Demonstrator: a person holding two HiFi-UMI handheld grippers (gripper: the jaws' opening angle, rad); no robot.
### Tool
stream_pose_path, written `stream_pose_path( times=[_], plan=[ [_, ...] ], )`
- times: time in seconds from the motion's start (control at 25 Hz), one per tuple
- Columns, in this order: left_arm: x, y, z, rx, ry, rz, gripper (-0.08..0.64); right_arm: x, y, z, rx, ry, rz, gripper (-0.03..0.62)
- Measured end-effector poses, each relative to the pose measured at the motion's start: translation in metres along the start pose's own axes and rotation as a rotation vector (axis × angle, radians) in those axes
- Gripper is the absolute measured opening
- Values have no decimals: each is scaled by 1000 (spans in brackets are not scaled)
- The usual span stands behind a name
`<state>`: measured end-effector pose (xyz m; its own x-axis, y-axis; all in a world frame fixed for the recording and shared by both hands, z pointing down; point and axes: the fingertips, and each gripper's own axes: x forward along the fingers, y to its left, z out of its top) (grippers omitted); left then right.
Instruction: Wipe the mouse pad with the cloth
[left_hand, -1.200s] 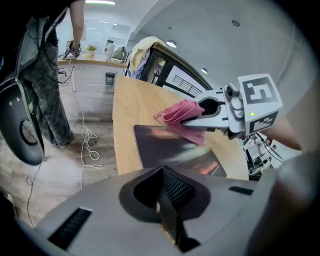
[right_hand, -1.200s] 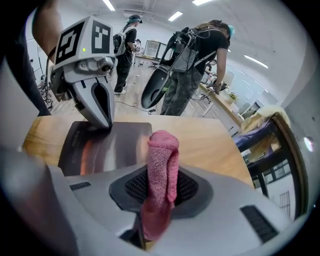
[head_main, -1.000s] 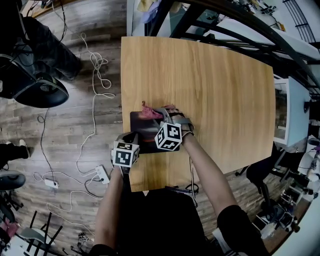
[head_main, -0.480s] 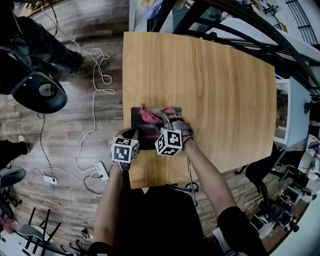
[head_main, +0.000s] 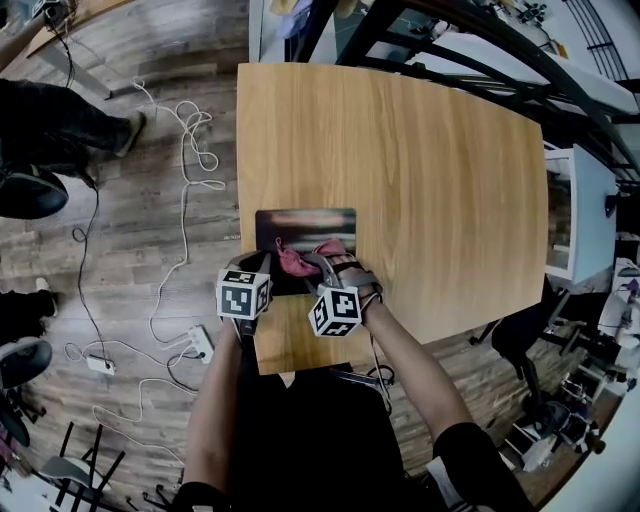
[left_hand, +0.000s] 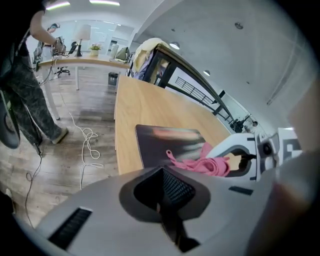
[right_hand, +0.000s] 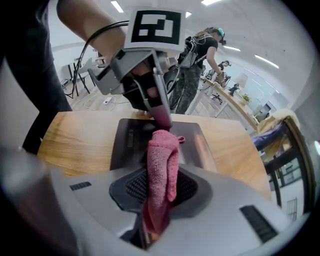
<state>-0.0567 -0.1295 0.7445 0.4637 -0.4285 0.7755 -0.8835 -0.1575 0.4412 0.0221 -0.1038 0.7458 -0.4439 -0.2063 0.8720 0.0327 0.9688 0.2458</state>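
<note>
The right gripper is clamped on the pink terry cloth, which trails ahead of its jaws onto the dark rectangular mouse pad. Just beyond the cloth, the left gripper, its jaws together on nothing, points down at the pad's edge. If that tip is not pinning the pad, a stroke could drag the pad along, or the cloth could slip from the pinch.

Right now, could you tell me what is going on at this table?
A person holds a gripper in each hand over a wooden table. The right gripper has its jaws shut on a pink cloth that lies on the dark mouse pad. The left gripper, jaws together and empty, sits at the pad's near left corner.
</note>
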Motion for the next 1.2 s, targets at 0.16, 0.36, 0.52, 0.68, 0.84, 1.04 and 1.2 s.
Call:
stream_pose_path(
  times=[0.16, 0.36, 0.52, 0.68, 0.84, 1.04, 1.2],
  plan=[
    [1, 2, 1, -2, -2, 6, 23, -7, 28, -1, 4, -3, 26, 86],
    [2, 1, 3, -18, -9, 7, 23, -19, 63, -5, 8, -7, 68, 86],
    [1, 3, 2, -1, -7, 20, 23, -22, 90, -9, 11, 4, 115, 86],
    [1, 2, 1, 0, -1, 24, 23, -34, 116, -8, 20, -19, 223, 86],
    [2, 1, 0, -3, 2, 27, 23, -58, 99, -1, 79, -113, 154, 87],
    [2, 4, 2, 3, -1, 45, 23, -80, 15, -1, 249, -191, -38, 87],
    [3, 2, 1, 9, 8, 59, 23, -79, -56, -14, 221, -160, -168, 87]
  ],
)
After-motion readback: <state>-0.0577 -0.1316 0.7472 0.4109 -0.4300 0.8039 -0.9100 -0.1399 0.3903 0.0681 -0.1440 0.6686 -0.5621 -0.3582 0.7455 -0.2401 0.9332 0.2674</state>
